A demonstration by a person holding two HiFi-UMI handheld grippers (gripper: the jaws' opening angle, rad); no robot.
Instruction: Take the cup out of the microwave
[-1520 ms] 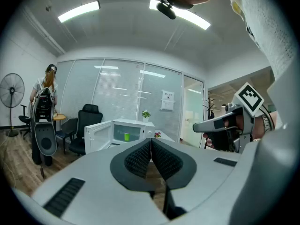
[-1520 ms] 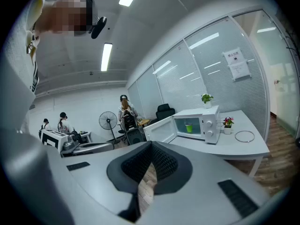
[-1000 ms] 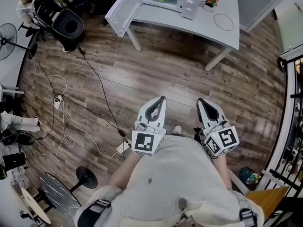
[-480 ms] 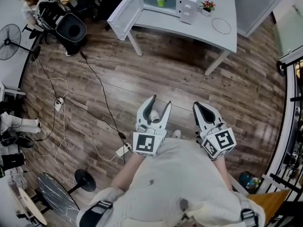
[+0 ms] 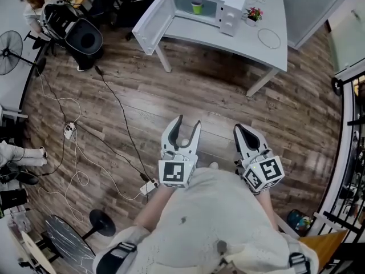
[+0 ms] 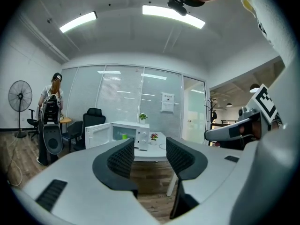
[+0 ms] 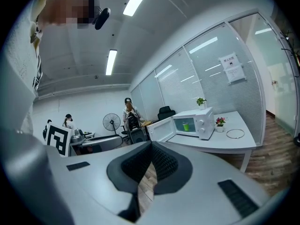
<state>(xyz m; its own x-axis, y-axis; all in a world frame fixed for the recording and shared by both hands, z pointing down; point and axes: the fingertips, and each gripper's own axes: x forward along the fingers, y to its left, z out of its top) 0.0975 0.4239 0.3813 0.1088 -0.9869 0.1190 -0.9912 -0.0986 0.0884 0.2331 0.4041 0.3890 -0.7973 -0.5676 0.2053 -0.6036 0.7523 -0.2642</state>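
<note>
A brown wood-plank floor [image 5: 228,107] fills most of the head view. A long white rectangular table [image 5: 268,56] stands on it and bears the white box-shaped microwave oven [image 5: 231,17]. The oven's door [image 5: 149,23] is swung fully open to the left. A black cylindrical bin [image 5: 84,40] sits on the floor well to the left of the microwave. Far from the microwave, close to the person's body, are the two handheld tools. The left gripper [image 5: 188,121] points toward the microwave. Its ribbed black jaws have just been opening and stand apart with nothing between them. The right gripper [image 5: 240,129] has its jaws pressed together at the tips, holding nothing. Each tool carries a cube with black-and-white square markers [image 5: 173,173], which are patterns and not letters. A white paper notice [image 7: 233,68] hangs on the glass wall behind the microwave, and its print is too small to read. Just right of the microwave stands a small pot of red flowers [image 5: 251,17], with a thin round ring [image 5: 269,38] lying on the table beyond it. The small green cup [image 5: 197,7] stands upright inside the microwave's open cavity. No brand name can be read on the microwave.
</note>
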